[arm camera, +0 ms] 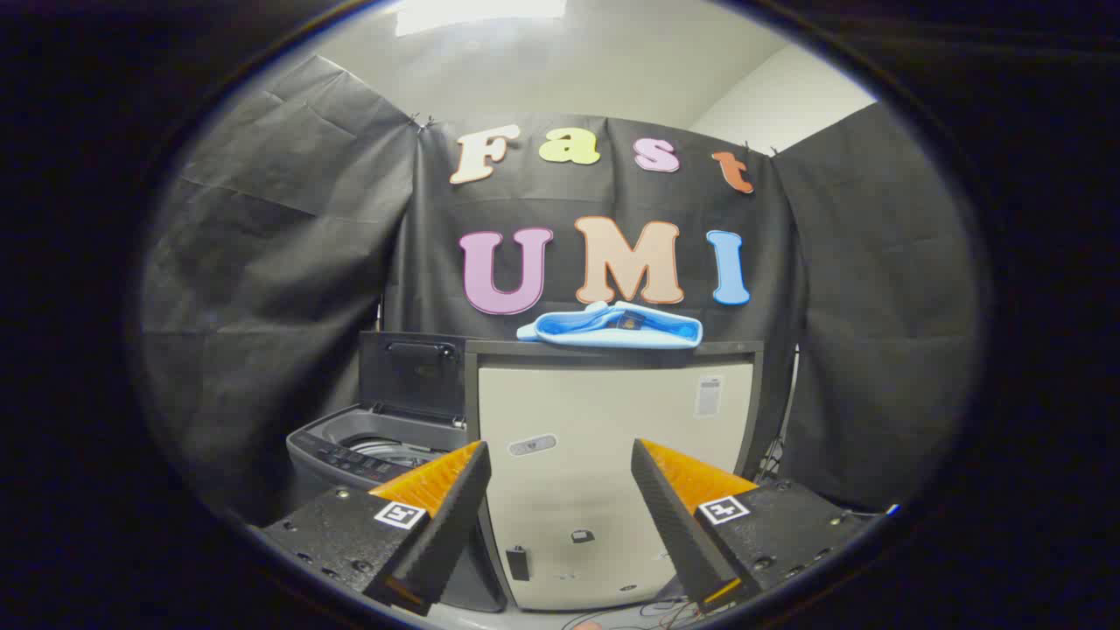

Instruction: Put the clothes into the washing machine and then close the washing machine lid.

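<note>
A light blue garment [612, 326] lies folded on top of a tall cream-fronted cabinet [612, 455], well beyond my fingers and above them. To the left of the cabinet stands a grey top-loading washing machine [367, 451] with its dark lid [411, 374] raised upright against the back; part of the drum opening shows. My gripper [560, 464] is open with nothing between its fingers, held low in front of the cabinet and some way off from it.
Black cloth walls close in the booth on the left, back and right. Cables lie on the floor [647, 617] at the cabinet's foot. A white label [709, 395] is stuck on the cabinet's upper right front.
</note>
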